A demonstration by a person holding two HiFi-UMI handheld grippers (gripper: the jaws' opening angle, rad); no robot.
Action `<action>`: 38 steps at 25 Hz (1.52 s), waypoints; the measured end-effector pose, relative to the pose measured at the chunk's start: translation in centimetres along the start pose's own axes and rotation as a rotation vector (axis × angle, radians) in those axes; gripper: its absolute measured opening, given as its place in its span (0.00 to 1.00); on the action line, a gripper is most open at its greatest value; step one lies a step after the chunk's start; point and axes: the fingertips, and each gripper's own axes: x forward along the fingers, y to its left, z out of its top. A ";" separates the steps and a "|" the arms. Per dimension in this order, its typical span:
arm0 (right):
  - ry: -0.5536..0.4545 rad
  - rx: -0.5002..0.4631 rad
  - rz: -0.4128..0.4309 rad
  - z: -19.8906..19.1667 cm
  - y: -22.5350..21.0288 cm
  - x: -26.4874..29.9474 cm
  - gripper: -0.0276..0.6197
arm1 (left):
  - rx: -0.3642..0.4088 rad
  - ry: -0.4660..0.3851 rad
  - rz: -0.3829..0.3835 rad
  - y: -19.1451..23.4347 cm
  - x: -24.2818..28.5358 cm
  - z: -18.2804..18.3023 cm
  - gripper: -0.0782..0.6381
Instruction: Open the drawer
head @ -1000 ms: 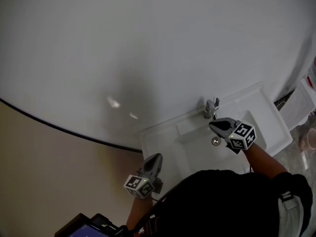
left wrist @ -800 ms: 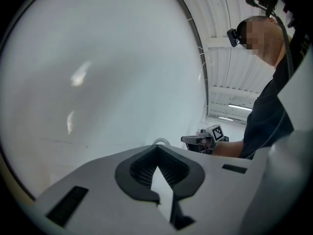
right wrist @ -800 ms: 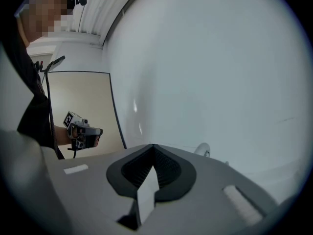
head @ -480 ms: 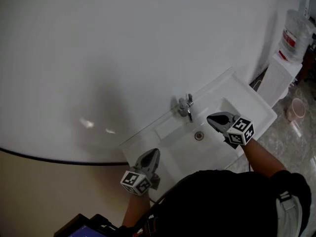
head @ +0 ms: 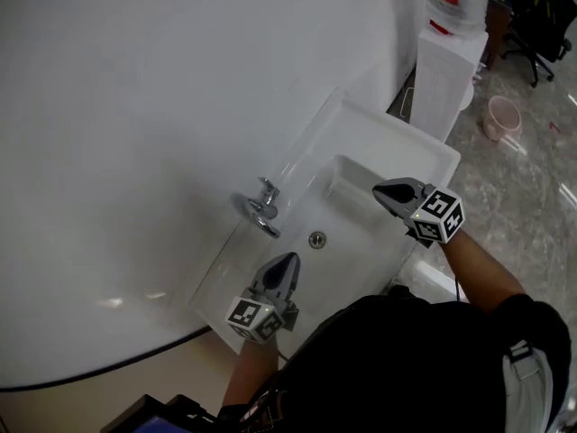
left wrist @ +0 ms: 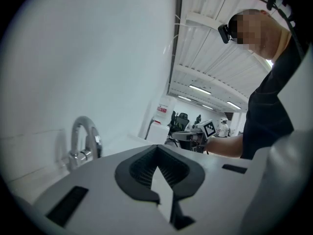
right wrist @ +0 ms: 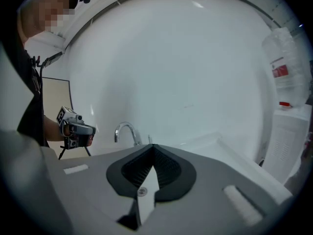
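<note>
No drawer shows in any view. A white sink [head: 410,142] stands against a white wall, with a chrome faucet [head: 263,207] and a drain [head: 317,239]. My left gripper [head: 287,262] hangs over the sink's near left edge, jaws shut and empty, pointing toward the faucet [left wrist: 84,141]. Over the basin's right side, my right gripper [head: 380,190] is shut on nothing. In its own view the faucet [right wrist: 126,131] lies ahead and the left gripper [right wrist: 76,129] sits at the left. The left gripper view catches the right gripper [left wrist: 198,131] across the basin.
A white water dispenser [head: 451,70] with a bottle on top stands just right of the sink. A pink bowl [head: 503,115] lies on the polished stone floor beyond it, and an office chair [head: 541,7] is at the far right. The wall [head: 135,106] runs behind the sink.
The head view has swung right: the sink slid from lower right to centre and the dispenser, bowl and chair came into sight. Both grippers moved with it, still shut.
</note>
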 end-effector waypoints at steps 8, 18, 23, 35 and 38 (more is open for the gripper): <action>-0.034 0.087 -0.206 -7.0 -12.2 -9.4 0.04 | 0.041 0.182 -0.246 -7.5 15.4 -5.1 0.10; -0.070 0.214 -0.418 -20.1 -20.9 -18.1 0.04 | 0.149 0.418 -0.528 -17.3 28.5 -13.1 0.10; -0.031 0.217 -0.444 -26.9 -22.5 -19.0 0.04 | 0.193 0.497 -0.596 -20.1 32.3 -17.4 0.10; 0.201 0.132 -0.260 -40.1 -18.9 -12.0 0.12 | 0.264 0.620 -0.627 -21.8 35.4 -24.7 0.10; 0.266 0.070 -0.209 -42.0 -18.3 -9.4 0.17 | 0.235 0.622 -0.618 -21.4 35.9 -25.0 0.10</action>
